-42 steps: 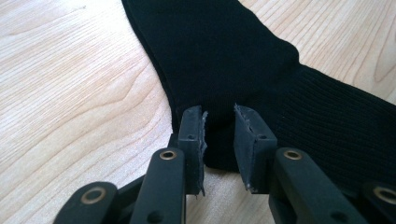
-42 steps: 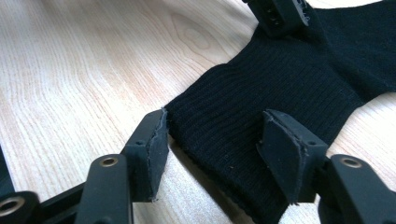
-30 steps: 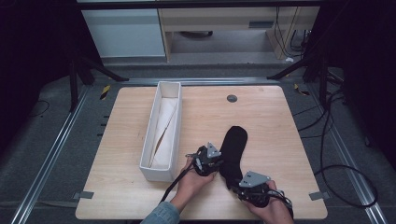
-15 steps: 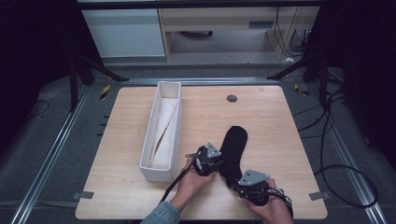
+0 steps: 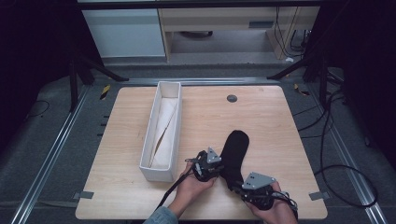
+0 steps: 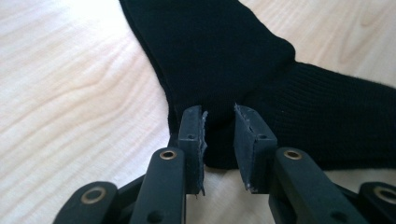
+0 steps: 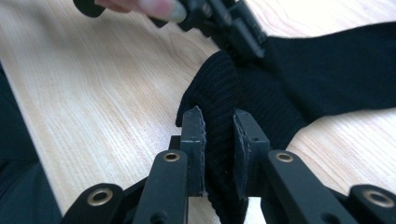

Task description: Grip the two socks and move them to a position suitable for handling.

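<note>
1. Currently the black sock point(image 5: 232, 154) lies on the table point(image 5: 271, 121), at 3 o'clock from the white box point(image 5: 164, 135).
2. Left gripper point(image 6: 219, 135) stands part-open astride the sock's edge; closing may miss the fabric.
3. Right gripper point(image 7: 219, 140) pinches the ribbed cuff; an uneven lift could slip it.

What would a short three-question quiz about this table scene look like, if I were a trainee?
1. True or false: the black sock lies inside the white box.
2. What sits between the jaws of the right gripper?
A. a pale cloth
B. the ribbed end of the sock
C. nothing
3. Fill in: the left gripper meets the sock near its ____, where foot and leg parts bend.

Key
1. False: the sock lies flat on the wooden table, beside the box.
2. B: ribbed fabric fills the gap between its jaws.
3. Heel: its jaws stand a little apart with the sock's edge between them.
</note>
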`<state>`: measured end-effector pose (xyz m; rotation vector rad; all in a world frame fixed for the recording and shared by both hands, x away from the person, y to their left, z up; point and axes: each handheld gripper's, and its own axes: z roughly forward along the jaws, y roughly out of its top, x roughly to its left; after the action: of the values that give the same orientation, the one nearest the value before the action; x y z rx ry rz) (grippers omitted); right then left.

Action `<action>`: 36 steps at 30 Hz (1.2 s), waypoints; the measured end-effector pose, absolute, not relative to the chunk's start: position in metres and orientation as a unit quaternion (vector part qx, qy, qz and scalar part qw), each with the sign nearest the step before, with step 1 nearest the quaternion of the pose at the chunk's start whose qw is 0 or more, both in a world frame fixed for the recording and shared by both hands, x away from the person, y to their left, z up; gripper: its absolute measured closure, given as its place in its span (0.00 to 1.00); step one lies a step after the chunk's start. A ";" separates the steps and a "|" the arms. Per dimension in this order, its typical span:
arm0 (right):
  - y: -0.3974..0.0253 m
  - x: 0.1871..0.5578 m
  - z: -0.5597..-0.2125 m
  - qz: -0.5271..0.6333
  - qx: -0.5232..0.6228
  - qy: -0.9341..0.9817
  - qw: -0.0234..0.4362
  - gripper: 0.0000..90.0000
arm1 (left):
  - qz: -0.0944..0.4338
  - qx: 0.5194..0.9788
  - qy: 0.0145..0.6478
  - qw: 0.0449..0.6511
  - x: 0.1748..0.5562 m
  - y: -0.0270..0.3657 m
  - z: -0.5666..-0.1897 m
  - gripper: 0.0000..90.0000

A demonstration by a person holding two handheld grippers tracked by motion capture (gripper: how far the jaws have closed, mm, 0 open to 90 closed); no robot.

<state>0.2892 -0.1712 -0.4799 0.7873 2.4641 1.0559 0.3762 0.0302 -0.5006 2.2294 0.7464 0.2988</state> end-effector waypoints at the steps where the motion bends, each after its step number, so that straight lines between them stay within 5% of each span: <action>1: -0.172 0.288 -0.478 0.374 0.277 0.868 0.175 0.85 | 0.114 0.873 0.290 0.375 0.375 0.031 -0.500 0.81; 23: -0.174 0.296 -0.457 0.393 0.284 0.855 0.183 0.86 | 0.082 0.876 0.279 0.384 0.356 0.040 -0.497 0.83; 36: -0.180 0.286 -0.447 0.395 0.281 0.854 0.190 0.86 | 0.121 0.866 0.285 0.392 0.366 0.037 -0.485 0.83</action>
<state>0.2862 -0.1798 -0.4467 0.7891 2.4000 1.1103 0.3656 0.0374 -0.4851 2.1992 0.7227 0.3072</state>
